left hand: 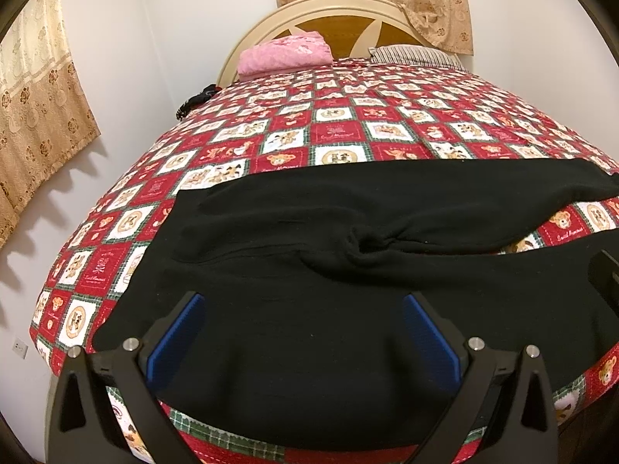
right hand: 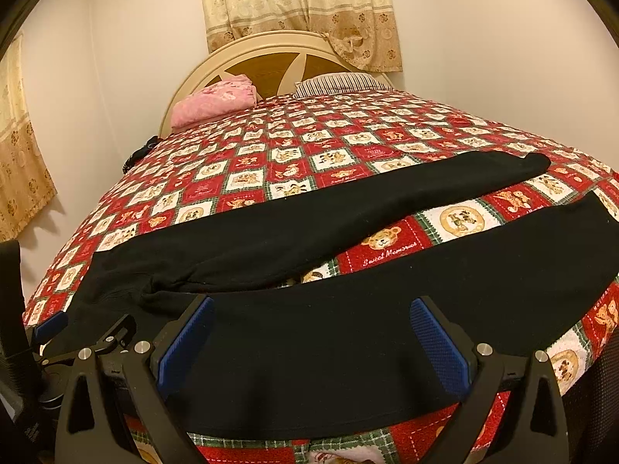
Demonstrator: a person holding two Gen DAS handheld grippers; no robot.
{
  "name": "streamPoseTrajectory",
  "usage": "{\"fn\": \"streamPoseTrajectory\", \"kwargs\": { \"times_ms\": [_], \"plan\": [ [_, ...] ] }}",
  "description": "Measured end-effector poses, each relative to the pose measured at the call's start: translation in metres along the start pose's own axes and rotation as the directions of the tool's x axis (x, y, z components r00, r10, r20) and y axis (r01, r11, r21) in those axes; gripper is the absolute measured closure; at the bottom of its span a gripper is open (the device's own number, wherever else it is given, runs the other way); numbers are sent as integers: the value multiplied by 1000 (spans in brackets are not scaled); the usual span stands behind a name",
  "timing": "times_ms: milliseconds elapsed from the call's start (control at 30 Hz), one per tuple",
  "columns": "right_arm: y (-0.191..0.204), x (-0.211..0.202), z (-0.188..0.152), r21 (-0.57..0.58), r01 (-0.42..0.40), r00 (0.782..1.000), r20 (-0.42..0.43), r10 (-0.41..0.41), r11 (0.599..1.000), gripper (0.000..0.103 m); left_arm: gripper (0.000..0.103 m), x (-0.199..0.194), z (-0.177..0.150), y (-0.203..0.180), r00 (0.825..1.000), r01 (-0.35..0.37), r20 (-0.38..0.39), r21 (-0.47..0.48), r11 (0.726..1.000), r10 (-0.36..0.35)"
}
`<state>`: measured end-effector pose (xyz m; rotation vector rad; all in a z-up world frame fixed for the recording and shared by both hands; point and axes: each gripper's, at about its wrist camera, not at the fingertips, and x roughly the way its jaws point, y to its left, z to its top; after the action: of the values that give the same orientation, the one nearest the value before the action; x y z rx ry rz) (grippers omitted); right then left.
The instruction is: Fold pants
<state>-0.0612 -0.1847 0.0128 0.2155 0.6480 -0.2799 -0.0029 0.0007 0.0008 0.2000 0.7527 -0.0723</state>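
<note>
Black pants [left hand: 309,270] lie spread flat on the near part of the bed, waist to the left, the two legs splayed apart to the right. My left gripper [left hand: 301,309] is open, its blue pads straddling the near leg close to the waist end, just above the cloth. My right gripper [right hand: 311,313] is open over the near leg [right hand: 348,328] further right. The far leg [right hand: 348,201] runs toward the right edge. The left gripper's fingers [right hand: 50,324] show at the left of the right wrist view.
The bed has a red patchwork teddy-bear quilt [left hand: 332,131]. A pink folded blanket [left hand: 282,54] and a striped pillow [left hand: 418,54] lie by the headboard [left hand: 329,11]. A dark item [left hand: 193,102] sits at the bed's left edge. Walls and curtains surround the bed.
</note>
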Motion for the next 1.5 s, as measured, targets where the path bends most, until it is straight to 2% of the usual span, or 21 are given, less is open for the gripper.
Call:
{"fn": "streamPoseTrajectory", "kwargs": {
  "times_ms": [1500],
  "plan": [
    [0, 6, -6, 9, -3, 1000, -28, 3, 1000, 2, 0, 4, -5, -1, 999, 18, -28, -8, 1000, -18]
  ]
}}
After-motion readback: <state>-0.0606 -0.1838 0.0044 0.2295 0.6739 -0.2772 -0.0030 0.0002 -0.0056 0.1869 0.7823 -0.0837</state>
